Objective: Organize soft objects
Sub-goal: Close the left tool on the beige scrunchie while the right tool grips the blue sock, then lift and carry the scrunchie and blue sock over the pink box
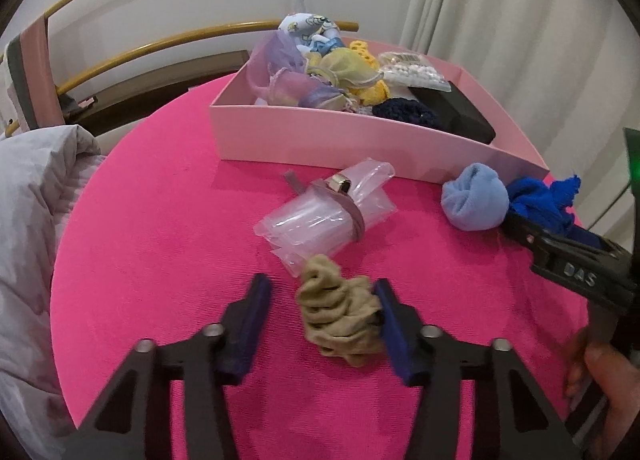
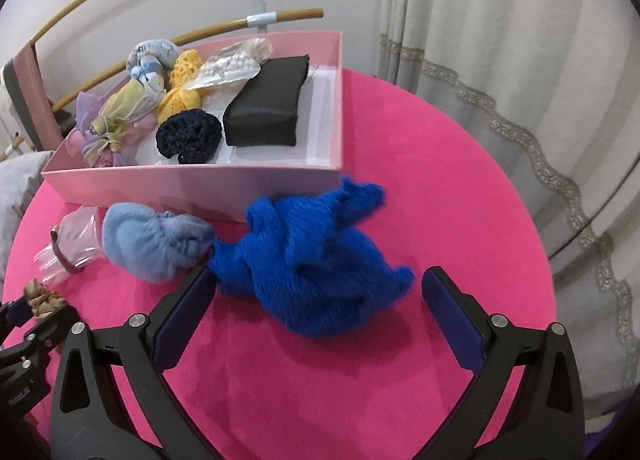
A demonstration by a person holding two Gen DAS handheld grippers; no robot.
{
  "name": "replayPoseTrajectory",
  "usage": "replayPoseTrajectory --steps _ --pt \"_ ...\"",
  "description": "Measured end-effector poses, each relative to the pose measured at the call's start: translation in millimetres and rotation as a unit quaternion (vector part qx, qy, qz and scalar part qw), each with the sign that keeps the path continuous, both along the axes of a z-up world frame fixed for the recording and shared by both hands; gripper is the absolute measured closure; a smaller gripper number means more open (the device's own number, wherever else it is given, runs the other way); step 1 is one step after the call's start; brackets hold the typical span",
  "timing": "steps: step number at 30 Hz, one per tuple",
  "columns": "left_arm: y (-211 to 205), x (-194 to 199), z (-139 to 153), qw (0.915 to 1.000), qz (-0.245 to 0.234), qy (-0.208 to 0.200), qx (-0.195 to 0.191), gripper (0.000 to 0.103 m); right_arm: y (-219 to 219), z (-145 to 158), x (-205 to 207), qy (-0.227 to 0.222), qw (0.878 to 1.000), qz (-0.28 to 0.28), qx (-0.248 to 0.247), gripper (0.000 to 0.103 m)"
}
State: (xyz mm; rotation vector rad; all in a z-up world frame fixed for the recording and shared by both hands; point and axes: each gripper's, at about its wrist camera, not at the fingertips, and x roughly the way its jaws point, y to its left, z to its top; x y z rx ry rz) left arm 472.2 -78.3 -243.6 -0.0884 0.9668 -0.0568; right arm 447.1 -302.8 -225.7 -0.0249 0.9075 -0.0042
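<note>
Pink table (image 2: 440, 179): three loose socks (image 2: 312, 260).

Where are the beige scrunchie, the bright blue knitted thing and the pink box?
beige scrunchie (image 1: 340, 316): left wrist view, middle folds.
bright blue knitted thing (image 2: 316, 264): right wrist view, centre.
pink box (image 2: 192, 187): right wrist view, front wall.

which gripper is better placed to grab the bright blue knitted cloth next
Right. The right gripper has its jaws open on either side of the bright blue knitted cloth, near the pink box. The left gripper sits over the crumpled tan sock.
</note>
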Motion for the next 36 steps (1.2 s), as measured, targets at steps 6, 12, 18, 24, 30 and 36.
replayPoseTrajectory --steps 6,12,18,24,30,36 --pt "11.3 -9.3 5.5 0.9999 0.002 0.002 -0.01 0.079 10.8 -2.1 -1.0 -0.004 1.0 0.01 -0.008 0.051" --pt "18.9 -30.2 12.8 0.9999 0.0 0.001 -0.015 0.081 8.9 1.0 -28.2 -0.009 1.0 0.006 0.018 0.062" --pt "28.5 -49.1 23.9 0.9998 0.005 -0.008 -0.015 0.081 11.4 5.0 -63.5 -0.012 0.999 0.004 0.043 0.063" --pt "35.1 -71.7 39.8 0.9996 0.007 -0.023 -0.013 0.081 23.4 14.3 -96.8 -0.017 0.998 0.018 0.062 0.063" --pt "38.2 -94.9 56.0 0.9992 0.005 -0.039 -0.011 0.081 40.6 30.7 -118.6 -0.032 0.997 0.039 0.066 0.063" --pt "44.0 -118.6 74.7 0.9983 0.007 -0.058 -0.008 0.081 54.4 48.5 -132.6 -0.048 0.995 0.055 0.064 0.063"
